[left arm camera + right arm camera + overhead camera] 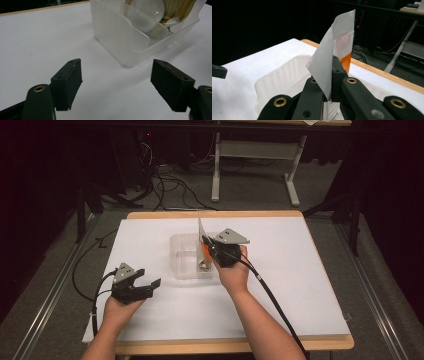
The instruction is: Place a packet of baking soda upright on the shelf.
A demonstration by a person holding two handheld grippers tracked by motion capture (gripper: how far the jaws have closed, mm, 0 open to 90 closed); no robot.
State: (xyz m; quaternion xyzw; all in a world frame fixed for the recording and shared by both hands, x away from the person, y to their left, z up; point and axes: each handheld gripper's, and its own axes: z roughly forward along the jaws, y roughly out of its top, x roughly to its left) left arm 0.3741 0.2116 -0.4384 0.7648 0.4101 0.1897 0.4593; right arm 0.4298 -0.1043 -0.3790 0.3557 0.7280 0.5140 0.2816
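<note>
A clear plastic container (176,255) stands at the middle of the white table top. Just over its right side my right gripper (207,247) is shut on a flat white packet (201,232) with an orange patch, which stands upright above the jaws. The right gripper view has the packet (324,62) pinched between the closed jaws of that gripper (325,82), above the container (277,75). My left gripper (150,285) rests low at the front left, open, with nothing between its fingers. In the left gripper view its jaws (116,85) face the container (112,32) from a short way off.
Inside the container lie a round glassy thing (147,12) and a ribbed tan piece (177,7). The table's wooden edge (215,214) runs along the back. Beyond it are a desk frame (216,175) and loose cables (170,185) on the floor.
</note>
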